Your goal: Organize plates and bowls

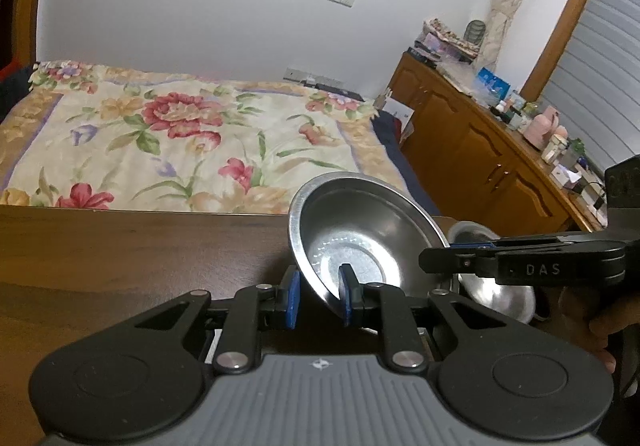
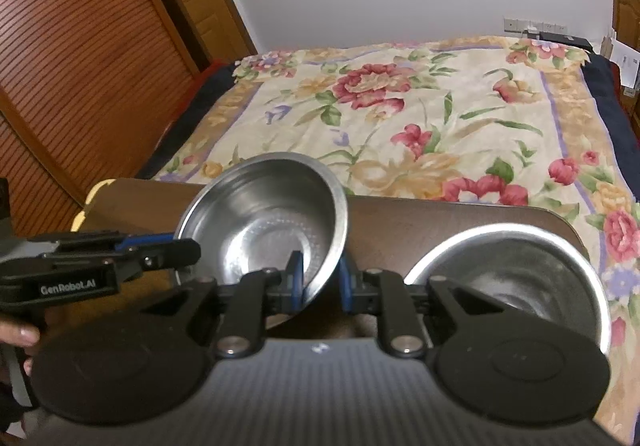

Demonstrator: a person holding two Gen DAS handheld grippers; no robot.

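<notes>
- The left hand-held gripper (image 1: 320, 294) is straddling the near rim of a steel bowl (image 1: 352, 230), with one blue pad sitting inside the wall and the other outside it. Its jaws are drawn close together on that rim, so it appears to be pinching the bowl, not just resting against it.
- The right hand-held gripper (image 2: 320, 280) is straddling the same bowl at another point on the rim, again with one pad inside and one outside. In the left wrist view its fingers are reaching in from the side and lying narrow on the rim, which looks like a second pinch.
- The bowl is hanging tilted above the dark tabletop (image 1: 140, 254), with its open side facing the cameras. Gripping a thin rim from the edge is probably what is tipping it this way. Two grips on one bowl suggest a handover between the hands or a steadying hold.
- A second bowl (image 2: 512, 270) is sitting upright on the tabletop, to the right of the lifted one and apart from it. It is likely the base for nesting, so the held bowl would need levelling before going down into it.
- A bed (image 1: 180, 134) with a flowered cover is lying just beyond the tabletop's far edge, so a bowl slipping off smooth steel could be rolling that way.
</notes>
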